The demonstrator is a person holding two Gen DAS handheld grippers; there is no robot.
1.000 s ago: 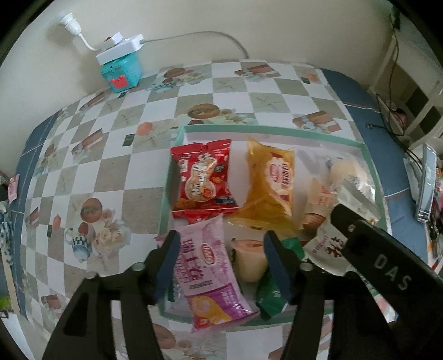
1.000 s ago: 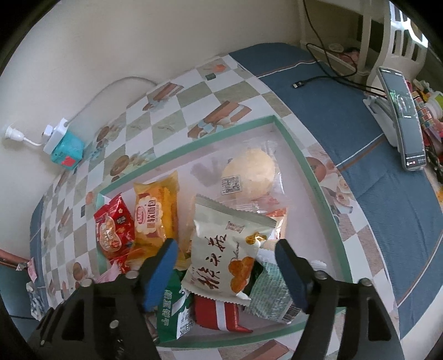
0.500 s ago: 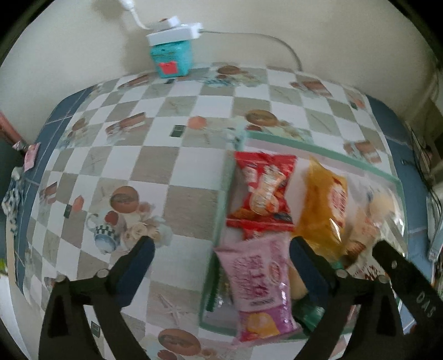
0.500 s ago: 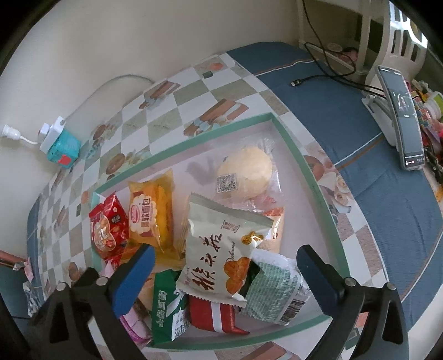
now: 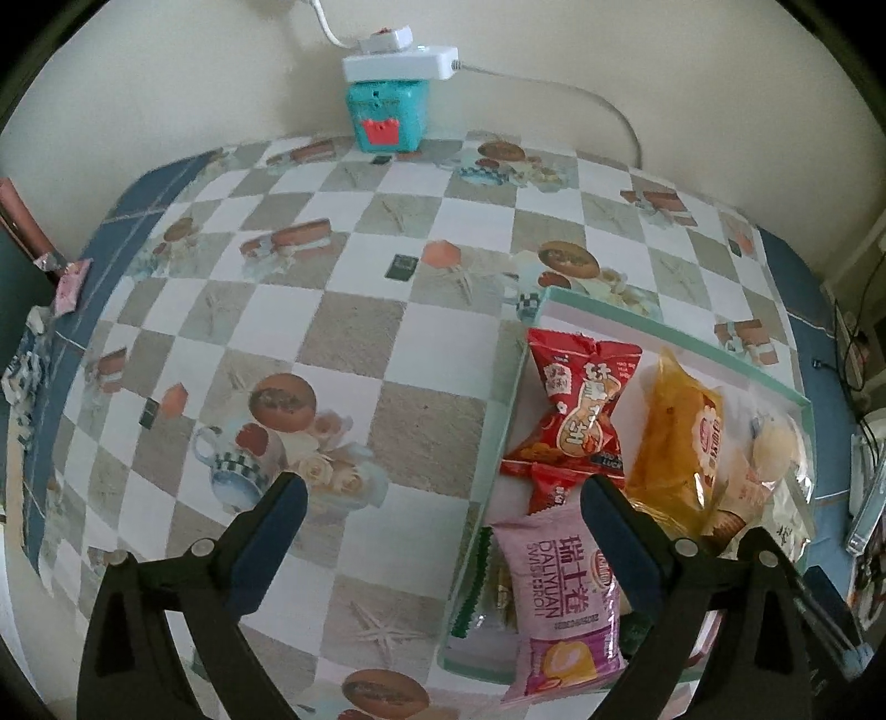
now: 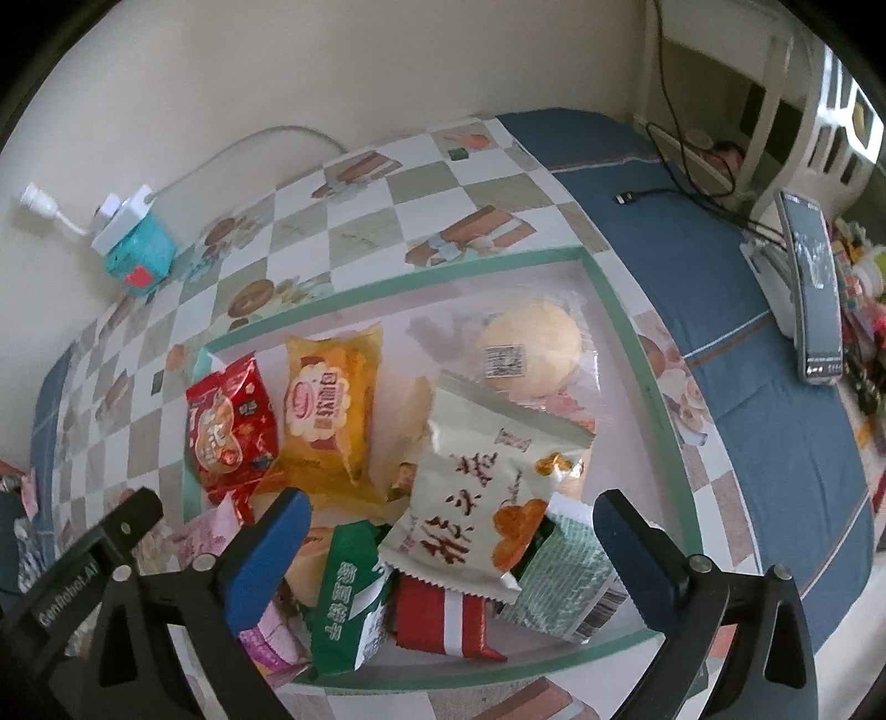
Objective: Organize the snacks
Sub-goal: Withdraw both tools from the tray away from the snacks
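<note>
While both have just been opening, the left tongs (image 5: 443,498) gape empty beside the tray (image 5: 664,330); the right tongs (image 6: 451,515) gape above the cream packet (image 6: 482,487).

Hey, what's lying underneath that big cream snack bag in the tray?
The cream snack bag lies over a red-and-white packet, a green patterned packet and a pale wrapped snack. Whatever sits beneath its middle is covered.

A home: patterned tablecloth (image 5: 354,343), power strip (image 5: 398,52), white chair (image 6: 803,105).
</note>
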